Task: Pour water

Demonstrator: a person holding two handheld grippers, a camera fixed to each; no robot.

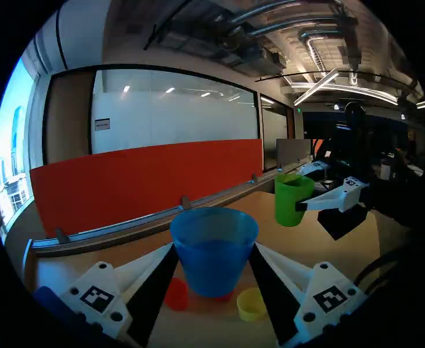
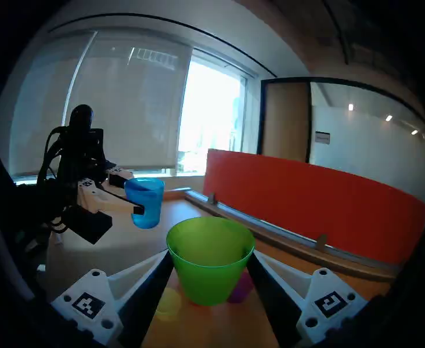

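Left gripper [image 1: 214, 258] pinches a blue cup [image 1: 213, 246]; right gripper [image 2: 211, 269] pinches a green cup [image 2: 210, 258].
Each cup sits upright at lower centre, above a wooden desk [image 1: 265, 206].

Small cups [image 1: 251, 303] clutter the table [image 1: 305, 240]; partition [image 1: 154, 180] behind.

In the left gripper view, a first cup [image 1: 212, 269] is being gripped upright between the jaws of the left gripper [image 1: 213, 249]. Below the jaws, one small cup [image 1: 176, 293] and another small cup [image 1: 251, 303] are being borne by the table [image 1: 305, 243], one beside each finger. Ahead and right of the jaws, a second cup [image 1: 288, 194] is being clasped by the right gripper [image 1: 297, 204]. A divider panel [image 1: 148, 180] is being seen behind everything.
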